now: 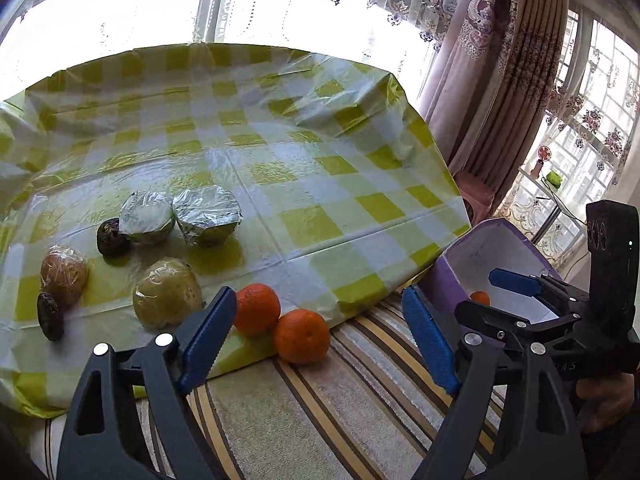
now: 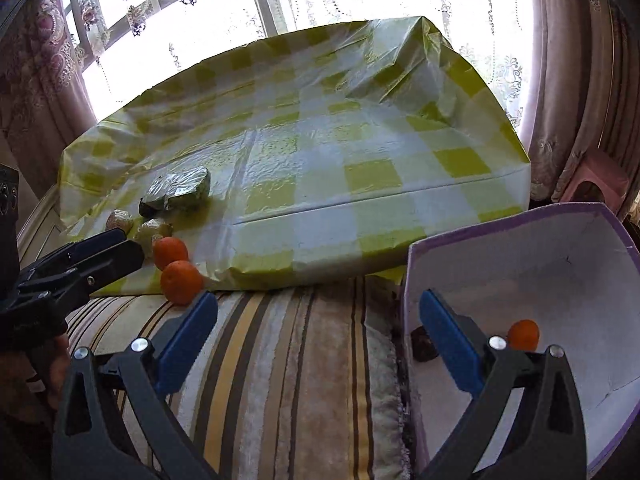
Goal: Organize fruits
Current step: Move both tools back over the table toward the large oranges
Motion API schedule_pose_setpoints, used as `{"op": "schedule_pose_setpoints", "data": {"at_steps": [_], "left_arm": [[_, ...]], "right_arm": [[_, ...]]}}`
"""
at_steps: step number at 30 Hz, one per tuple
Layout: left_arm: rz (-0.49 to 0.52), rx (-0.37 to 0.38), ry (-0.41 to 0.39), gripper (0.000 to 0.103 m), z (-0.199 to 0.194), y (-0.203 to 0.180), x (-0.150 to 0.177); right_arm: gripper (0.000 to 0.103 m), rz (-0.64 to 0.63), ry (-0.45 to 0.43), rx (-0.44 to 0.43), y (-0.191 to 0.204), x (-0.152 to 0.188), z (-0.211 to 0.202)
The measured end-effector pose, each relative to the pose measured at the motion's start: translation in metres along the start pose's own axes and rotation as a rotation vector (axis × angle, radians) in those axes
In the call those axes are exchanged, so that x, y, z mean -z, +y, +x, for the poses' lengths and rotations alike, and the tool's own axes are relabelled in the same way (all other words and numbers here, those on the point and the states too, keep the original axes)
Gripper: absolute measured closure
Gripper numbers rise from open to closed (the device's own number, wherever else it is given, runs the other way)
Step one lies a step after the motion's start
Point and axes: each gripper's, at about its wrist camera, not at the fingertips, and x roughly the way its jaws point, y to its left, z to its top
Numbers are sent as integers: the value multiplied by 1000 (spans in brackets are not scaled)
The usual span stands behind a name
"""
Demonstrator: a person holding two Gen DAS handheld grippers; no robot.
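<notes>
A green-and-white checked cloth (image 1: 280, 152) covers most of the surface, with a striped mat (image 1: 340, 408) at its near edge. To the right stands a purple box (image 2: 520, 232) with a white inside, tipped toward the camera; one small orange (image 2: 523, 334) already lies on its floor and a dark fruit (image 2: 424, 344) sits at its inner left wall. On the cloth's left side the rest waits: two halved green fruits in plastic wrap (image 1: 180, 218), a wrapped yellow-green fruit (image 1: 167, 298), a wrapped brownish fruit (image 1: 64, 274) and two dark ones (image 1: 113, 237). Two oranges (image 1: 280, 322) lie touching at the cloth's edge. The left gripper (image 1: 320, 336) hangs over them, fingers spread wide and empty, the nearer orange between the blades. The right gripper (image 2: 320, 344) is also released and empty, with one finger over the mat and the other over the box. The sorting looks partway done; the next move likely calls for lowering the left fingers around one orange, clear of its neighbour, before carrying it to the box.
</notes>
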Motion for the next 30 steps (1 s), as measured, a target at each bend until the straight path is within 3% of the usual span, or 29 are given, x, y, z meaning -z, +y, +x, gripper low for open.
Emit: {"op": "schedule_pose_setpoints", "data": {"at_steps": [14, 23, 30], "left_arm": [[-78, -72, 29, 28, -25, 48, 22], [-165, -167, 33, 33, -43, 97, 32], [-262, -243, 19, 35, -53, 139, 34]], "right_arm": [[3, -192, 94, -107, 76, -9, 39], [13, -279, 159, -150, 112, -14, 69], [21, -280, 190, -159, 118, -16, 83]]}}
